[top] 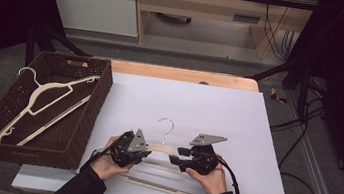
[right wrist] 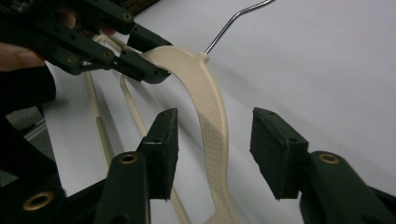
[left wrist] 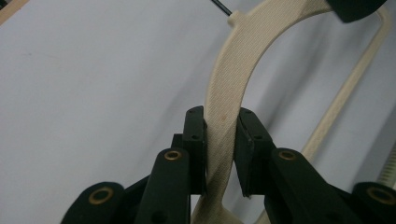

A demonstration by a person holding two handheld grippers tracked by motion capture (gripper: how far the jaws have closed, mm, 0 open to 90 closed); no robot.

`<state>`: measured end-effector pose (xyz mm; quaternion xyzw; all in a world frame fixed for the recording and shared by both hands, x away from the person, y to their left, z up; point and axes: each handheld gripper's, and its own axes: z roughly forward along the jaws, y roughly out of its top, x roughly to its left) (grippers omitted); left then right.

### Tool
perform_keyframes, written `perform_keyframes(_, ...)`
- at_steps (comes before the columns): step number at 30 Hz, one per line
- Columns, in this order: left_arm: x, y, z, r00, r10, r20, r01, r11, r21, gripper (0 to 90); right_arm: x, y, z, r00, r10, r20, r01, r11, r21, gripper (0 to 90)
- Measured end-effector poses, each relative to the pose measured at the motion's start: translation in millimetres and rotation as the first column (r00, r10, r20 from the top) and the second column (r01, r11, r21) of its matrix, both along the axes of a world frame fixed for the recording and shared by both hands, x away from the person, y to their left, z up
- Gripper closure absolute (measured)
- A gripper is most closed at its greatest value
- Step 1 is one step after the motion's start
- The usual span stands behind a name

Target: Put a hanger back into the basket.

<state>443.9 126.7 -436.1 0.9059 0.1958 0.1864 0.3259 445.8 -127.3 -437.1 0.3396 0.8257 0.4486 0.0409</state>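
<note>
At the far left of the tabletop [top: 265, 139], a brown woven basket [top: 98, 102] holds two cream hangers [top: 49, 96], one lying across the other with a metal hook near the basket's back corner. Just right of the basket, near the front edge, your left claw [top: 139, 148] is clamped on the left shoulder of another cream hanger [top: 163, 149]; the left gripper view shows both black pads [left wrist: 196, 140] pressed flat against the textured plastic arm. The hanger's wire hook [top: 168, 127] points away from you, toward the back of the white sheet. Further right, your right claw [top: 183, 158] sits at the hanger's other shoulder, jaws standing apart at a middling width; the right gripper view shows the cream arm running up between the two pads [right wrist: 163, 144] with daylight on both sides, neither pad pressing it. A further cream bar [top: 163, 188] lies on the tabletop just in front of your hands.
</note>
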Motion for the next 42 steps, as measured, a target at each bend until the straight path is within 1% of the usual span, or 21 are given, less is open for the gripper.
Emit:
perform_keyframes(2, -1.4, 0.2, 1.1, 1.0000, -0.009, 0.002, 0.009, 1.0000, 0.005, 75.6, 2.8, 5.2, -1.2, 0.9998, 0.021, -0.002, -0.021, 1.000, -0.014, 57.5)
perform_keyframes(3, -2.6, -0.5, 0.7, 1.0000, -0.007, 0.006, 0.007, 1.0000, -0.005, 75.6, 3.8, 7.8, -1.5, 0.9996, 0.028, -0.009, -0.028, 0.999, -0.016, 59.9)
perform_keyframes(5, -3.9, -0.2, 1.7, 0.9999, -0.011, 0.007, 0.011, 0.9999, -0.006, 75.7, 6.5, 12.6, -2.4, 0.9988, 0.044, -0.020, -0.044, 0.999, -0.023, 66.0)
perform_keyframes(6, -4.7, -0.5, 1.4, 1.0000, -0.005, 0.008, 0.005, 0.9998, -0.017, 75.7, 8.1, 15.0, -3.1, 0.9980, 0.055, -0.031, -0.056, 0.998, -0.027, 68.9)
perform_keyframes(8, -5.7, 0.7, 2.6, 0.9999, -0.009, 0.006, 0.009, 0.9999, -0.012, 75.7, 9.2, 16.7, -3.9, 0.9978, 0.060, -0.026, -0.061, 0.997, -0.040, 72.9)
perform_keyframes(9, -6.6, 0.9, 2.7, 1.0000, -0.007, 0.003, 0.007, 0.9997, -0.023, 75.7, 10.0, 16.2, -4.1, 0.9971, 0.068, -0.035, -0.069, 0.997, -0.034, 73.5)
perform_keyframes(12, -8.4, 2.0, 4.9, 0.9999, -0.014, -0.008, 0.014, 0.9994, -0.031, 75.5, 10.1, 13.8, -2.2, 0.9937, 0.097, -0.056, -0.098, 0.995, -0.016, 75.4)
perform_keyframes(13, -9.7, 2.2, 5.4, 0.9999, -0.013, -0.005, 0.013, 0.9990, -0.042, 75.2, 9.7, 12.6, -1.3, 0.9922, 0.112, -0.055, -0.113, 0.993, -0.018, 76.2)
perform_keyframes(14, -10.4, 3.0, 6.6, 0.9999, -0.015, -0.008, 0.015, 0.9985, -0.053, 74.8, 9.4, 11.3, -0.3, 0.9902, 0.127, -0.058, -0.128, 0.992, -0.007, 77.3)
perform_keyframes(15, -10.0, 4.5, 8.0, 0.9995, -0.019, -0.026, 0.017, 0.9978, -0.064, 74.0, 8.5, 10.2, 1.2, 0.9883, 0.137, -0.066, -0.137, 0.991, 0.008, 78.3)
perform_keyframes(16, -9.4, 6.0, 9.9, 0.9987, -0.022, -0.046, 0.019, 0.9977, -0.065, 69.4, 7.8, 8.7, 2.8, 0.9856, 0.157, -0.063, -0.156, 0.988, 0.019, 78.9)
perform_keyframes(17, -10.0, 7.5, 11.6, 0.9992, -0.015, -0.038, 0.013, 0.9976, -0.068, 64.5, 6.1, 7.7, 5.0, 0.9851, 0.161, -0.058, -0.160, 0.987, 0.026, 79.6)
perform_keyframes(19, -10.3, 11.6, 15.9, 0.9990, -0.015, -0.041, 0.011, 0.9963, -0.085, 58.5, 2.6, 5.8, 10.0, 0.9814, 0.186, -0.050, -0.184, 0.982, 0.038, 81.1)
perform_keyframes(21, -11.7, 14.8, 20.0, 0.9995, -0.001, -0.033, -0.003, 0.9930, -0.118, 53.2, -1.4, 4.3, 15.4, 0.9794, 0.198, -0.039, -0.196, 0.979, 0.057, 83.4)
perform_keyframes(24, -12.6, 19.6, 27.7, 0.9996, -0.001, -0.027, -0.003, 0.9892, -0.147, 43.7, -6.1, 2.3, 24.5, 0.9732, 0.230, -0.015, -0.227, 0.970, 0.091, 86.6)
perform_keyframes(26, -13.8, 22.6, 34.1, 0.9999, -0.004, -0.016, 0.001, 0.9853, -0.171, 39.2, -10.3, 3.4, 31.5, 0.9753, 0.220, 0.023, -0.221, 0.974, 0.059, 86.7)
perform_keyframes(28, -14.4, 24.4, 38.2, 0.9999, -0.007, -0.009, 0.005, 0.9825, -0.186, 36.6, -12.3, 3.8, 34.4, 0.9723, 0.232, 0.031, -0.233, 0.971, 0.056, 86.7)
perform_keyframes(31, -14.5, 25.9, 42.6, 0.9998, -0.021, -0.005, 0.020, 0.9792, -0.202, 37.7, -14.3, 5.9, 35.7, 0.9674, 0.250, 0.040, -0.252, 0.967, 0.048, 86.7)
perform_keyframes(33, -14.5, 25.1, 42.9, 0.9996, -0.025, -0.012, 0.022, 0.9795, -0.200, 41.2, -14.8, 7.7, 35.2, 0.9648, 0.259, 0.048, -0.261, 0.965, 0.038, 86.7)
perform_keyframes(38, -13.2, 20.1, 39.1, 0.9986, -0.042, -0.032, 0.036, 0.9847, -0.170, 48.5, -15.9, 7.7, 35.8, 0.9605, 0.271, 0.062, -0.274, 0.961, 0.042, 86.7)
perform_keyframes(42, -13.9, 17.1, 38.9, 0.9963, -0.075, -0.041, 0.068, 0.9856, -0.155, 60.5, -17.1, 8.1, 37.3, 0.9565, 0.284, 0.067, -0.287, 0.957, 0.036, 86.6)
